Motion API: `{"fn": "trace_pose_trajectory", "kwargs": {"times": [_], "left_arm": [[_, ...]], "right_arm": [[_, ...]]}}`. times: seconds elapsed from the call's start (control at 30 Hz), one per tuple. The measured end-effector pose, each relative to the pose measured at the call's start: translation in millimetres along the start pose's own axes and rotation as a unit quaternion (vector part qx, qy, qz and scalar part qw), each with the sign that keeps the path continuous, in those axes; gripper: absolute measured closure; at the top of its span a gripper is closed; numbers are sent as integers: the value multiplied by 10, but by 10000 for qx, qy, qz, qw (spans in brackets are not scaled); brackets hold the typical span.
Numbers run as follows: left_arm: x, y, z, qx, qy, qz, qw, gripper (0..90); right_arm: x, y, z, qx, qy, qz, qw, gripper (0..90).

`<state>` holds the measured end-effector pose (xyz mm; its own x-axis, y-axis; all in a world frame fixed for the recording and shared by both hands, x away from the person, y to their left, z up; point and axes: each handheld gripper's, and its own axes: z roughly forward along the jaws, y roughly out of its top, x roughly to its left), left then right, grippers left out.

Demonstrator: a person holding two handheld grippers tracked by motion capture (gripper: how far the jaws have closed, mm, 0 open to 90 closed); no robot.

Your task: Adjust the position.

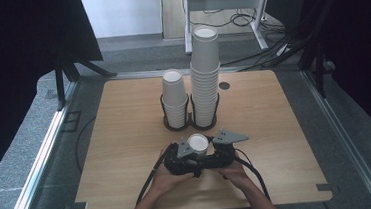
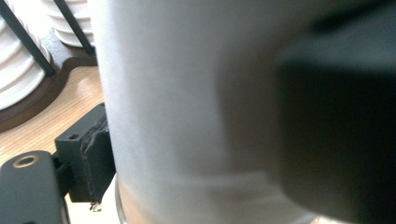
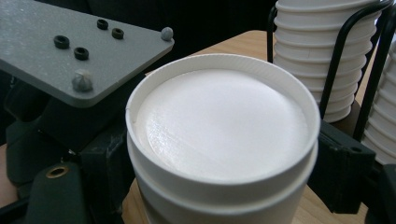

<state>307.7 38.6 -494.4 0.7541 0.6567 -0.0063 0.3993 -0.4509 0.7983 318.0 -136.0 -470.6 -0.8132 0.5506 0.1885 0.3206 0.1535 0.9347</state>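
Observation:
A white paper cup (image 1: 198,142) stands bottom-up near the table's front middle, held between both hand-held grippers. The left gripper (image 1: 186,154) comes in from the left and the right gripper (image 1: 216,151) from the right. In the left gripper view the cup's wall (image 2: 187,93) sits between the jaws, with a pad (image 2: 95,158) against it. In the right gripper view the cup's base (image 3: 224,126) faces up, a second nested cup (image 3: 187,196) shows beneath it, and black fingers (image 3: 341,172) press its sides.
Behind the grippers, a short stack of cups (image 1: 174,98) and a tall stack (image 1: 205,78) stand upside down in a black wire holder (image 1: 191,124) on the wooden table (image 1: 126,139). A metal frame and cables (image 1: 226,11) lie on the floor beyond.

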Motion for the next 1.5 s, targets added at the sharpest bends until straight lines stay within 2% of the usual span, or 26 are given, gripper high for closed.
{"fn": "trace_pose_trajectory", "kwargs": {"times": [0.33,0.5,0.63,0.73,0.8,1.07,1.4,1.5], "left_arm": [[16,3,25,10,-62,-159,9999,94],[26,7,28,47,-202,-182,9996,17],[47,-1,22,38,-184,-177,9997,15],[62,-8,16,62,-176,-170,9997,20],[57,-7,9,-5,-198,-196,9996,28],[45,-6,-18,-77,-135,-25,9999,51],[39,4,-36,-95,-52,91,9999,46],[35,13,-43,-101,-33,96,9999,41]], "right_arm": [[3,0,9,36,-56,-46,10000,224],[-10,-8,8,45,-10,30,10000,225],[-56,-24,-10,-73,91,288,9995,225],[-113,-28,-52,-264,220,603,9976,225],[-144,-23,-79,-360,313,775,9958,225],[-170,-24,-102,-431,358,905,9943,222],[-226,-44,-111,-492,459,1270,9896,223],[-246,-52,-114,-538,500,1446,9868,224]]}}
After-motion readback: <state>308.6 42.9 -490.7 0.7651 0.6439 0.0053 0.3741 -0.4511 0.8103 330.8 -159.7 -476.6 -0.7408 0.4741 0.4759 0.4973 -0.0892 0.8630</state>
